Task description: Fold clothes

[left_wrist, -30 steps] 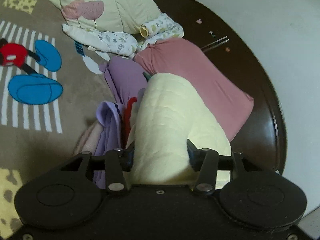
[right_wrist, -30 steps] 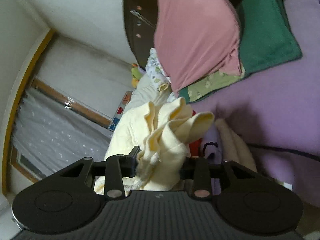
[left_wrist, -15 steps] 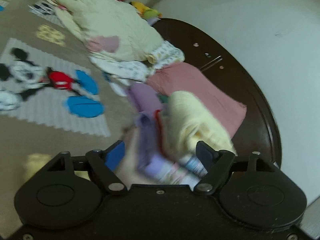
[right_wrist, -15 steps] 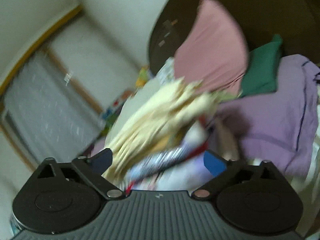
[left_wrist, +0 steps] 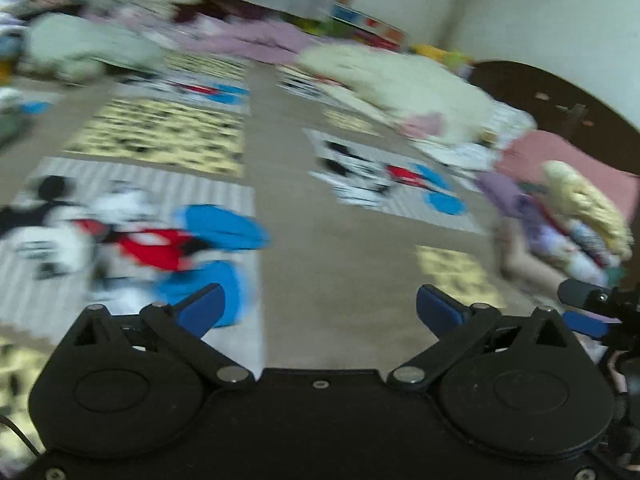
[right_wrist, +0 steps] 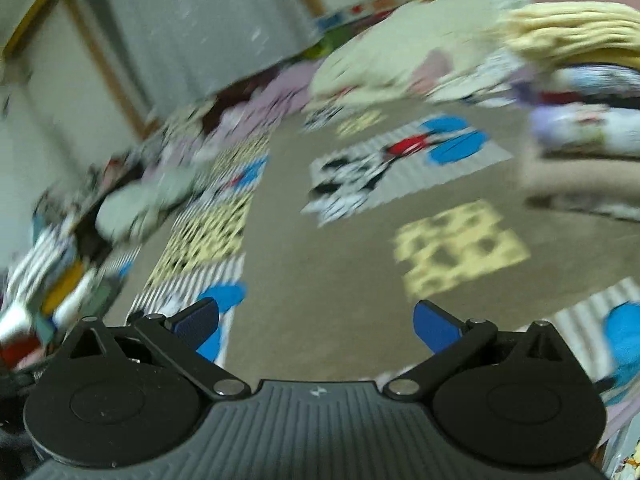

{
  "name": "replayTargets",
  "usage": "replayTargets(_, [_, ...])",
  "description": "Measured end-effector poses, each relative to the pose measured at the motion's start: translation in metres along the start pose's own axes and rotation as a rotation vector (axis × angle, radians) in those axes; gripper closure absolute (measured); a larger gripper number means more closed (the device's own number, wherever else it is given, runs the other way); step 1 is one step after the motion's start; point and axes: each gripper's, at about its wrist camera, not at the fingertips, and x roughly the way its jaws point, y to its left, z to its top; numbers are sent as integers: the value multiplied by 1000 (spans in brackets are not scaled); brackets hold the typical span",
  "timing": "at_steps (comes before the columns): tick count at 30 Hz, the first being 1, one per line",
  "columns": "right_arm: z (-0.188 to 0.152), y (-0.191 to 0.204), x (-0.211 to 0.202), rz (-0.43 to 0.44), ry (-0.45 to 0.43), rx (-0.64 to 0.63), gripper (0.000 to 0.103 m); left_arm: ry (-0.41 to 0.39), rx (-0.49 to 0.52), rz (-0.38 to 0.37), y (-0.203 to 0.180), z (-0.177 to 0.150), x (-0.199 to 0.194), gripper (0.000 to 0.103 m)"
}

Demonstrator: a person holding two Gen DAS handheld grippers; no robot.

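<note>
Blue pads show on my left gripper [left_wrist: 320, 310] at the bottom of the left wrist view, spread wide apart with nothing between them, only the brown cartoon-print mat [left_wrist: 340, 264] beneath. Everything is smeared with blur. At the right edge of the frame sits the stack of folded clothes [left_wrist: 568, 232], the pale yellow garment [left_wrist: 584, 204] on top, with a pink cloth [left_wrist: 560, 152] behind it against the dark wooden headboard [left_wrist: 560, 100]. A cream quilt [left_wrist: 400, 80] lies in the upper middle. The tip of the other gripper pokes in at the lower right.

From the right wrist view, my right gripper [right_wrist: 316, 326] is likewise released, fingers splayed and empty over the mat [right_wrist: 340, 280]. The stack [right_wrist: 580, 120] fills the upper right of the frame, with the yellow garment [right_wrist: 572, 36] uppermost. The quilt [right_wrist: 400, 52] lies left of it. A grey curtain [right_wrist: 200, 20] hangs in the upper left.
</note>
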Motion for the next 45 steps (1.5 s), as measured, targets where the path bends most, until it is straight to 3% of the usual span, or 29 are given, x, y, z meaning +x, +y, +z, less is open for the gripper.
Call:
replayTargets(7, [-35, 91, 3, -48, 86, -161, 0, -39, 7, 241, 32, -24, -62, 0])
replayTargets(14, [-63, 136, -5, -61, 92, -244, 0, -87, 43, 339, 42, -46, -106, 0])
replayTargets(21, [-86, 161, -13, -39, 107, -286, 0, -55, 21, 256, 48, -55, -129, 0])
replayTargets(25, [-96, 168, -25, -42, 91, -308, 0, -47, 77, 327, 40, -63, -131, 0])
replayTargets(30, [-103, 170, -35, -56, 89, -316, 0, -29, 68, 272, 38, -70, -133, 0])
replayTargets(45, [-118, 172, -61, -83, 79, -335, 0, -65, 119, 304, 18, -82, -143, 0])
